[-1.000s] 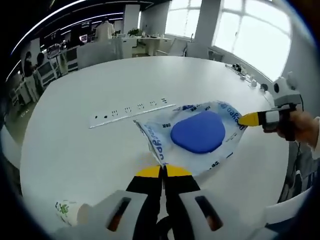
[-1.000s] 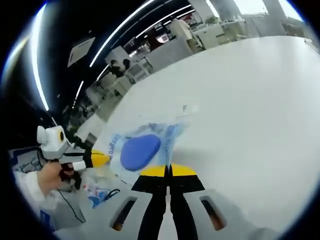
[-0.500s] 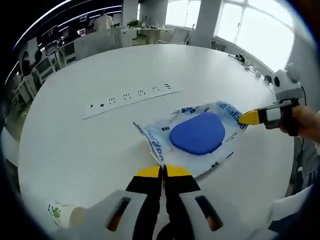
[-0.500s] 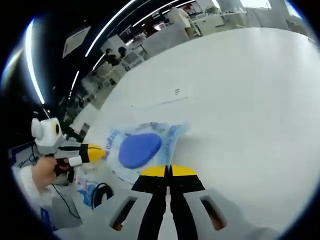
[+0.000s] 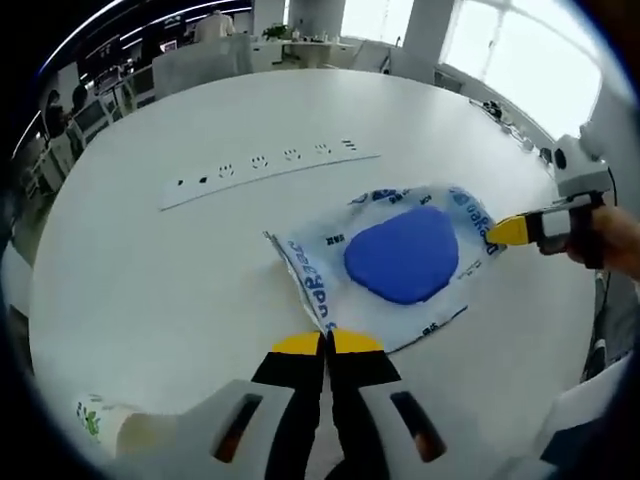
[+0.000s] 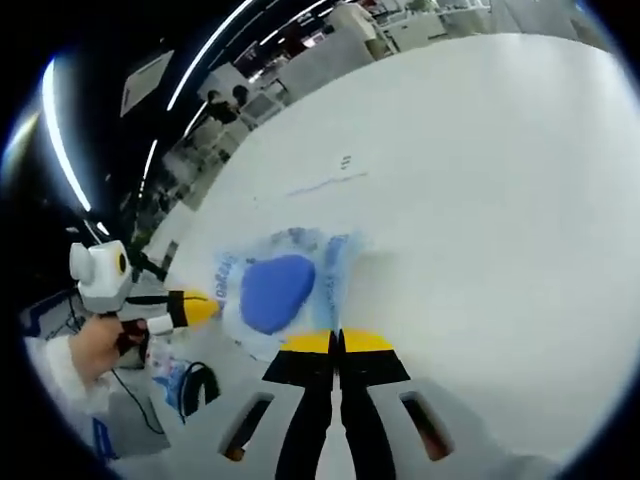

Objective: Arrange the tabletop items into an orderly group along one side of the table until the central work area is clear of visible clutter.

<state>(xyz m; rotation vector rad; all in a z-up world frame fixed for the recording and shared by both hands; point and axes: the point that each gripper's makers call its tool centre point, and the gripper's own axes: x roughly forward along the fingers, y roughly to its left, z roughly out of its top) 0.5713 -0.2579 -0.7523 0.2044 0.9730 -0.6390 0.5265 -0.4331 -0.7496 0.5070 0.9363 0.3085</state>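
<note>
A large round white table [image 5: 150, 260] spread under both grippers, its middle bare apart from a long white power strip [image 5: 270, 172] lying flat across it. Nearer the table's edge, a clear plastic bag [image 5: 400, 265] with blue print held a flat blue pad [image 5: 402, 254] inside; in the right gripper view the same bag [image 6: 275, 290] sat just ahead of the jaws, near the table's rim. The left gripper [image 5: 325, 338] had its yellow-tipped jaws pressed together on one corner of the bag. The right gripper [image 6: 338, 340] likewise had its jaws closed on the bag's opposite edge; it also showed in the left gripper view, its yellow tip at the bag's far side, held by a hand [image 5: 610, 240]. A paper cup [image 5: 125, 430] with green print lay at the left gripper's side, low in that view
</note>
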